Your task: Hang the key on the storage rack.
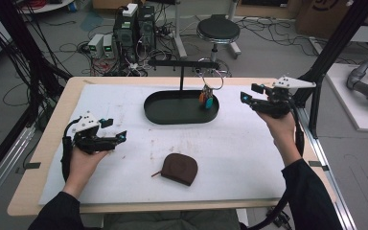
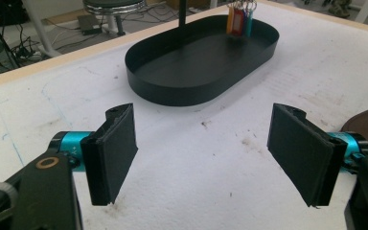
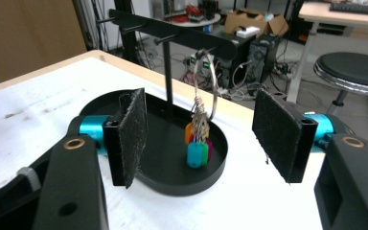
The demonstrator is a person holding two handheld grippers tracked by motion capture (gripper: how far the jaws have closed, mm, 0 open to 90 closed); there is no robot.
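Right gripper (image 1: 247, 94) raised at the table's right edge, jaws open and empty, aimed at the bunch of keys with coloured tags (image 3: 199, 139) hanging from the black T-shaped stand (image 3: 172, 33) over the black oval tray (image 1: 153, 111). Left gripper (image 1: 119, 139) low, open, empty. Brown leather pouch (image 1: 179, 167) near the front.

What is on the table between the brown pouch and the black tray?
Nothing but bare white mat, with a few small stains. The high view shows the stretch from the brown pouch up to the black tray with no object on it.
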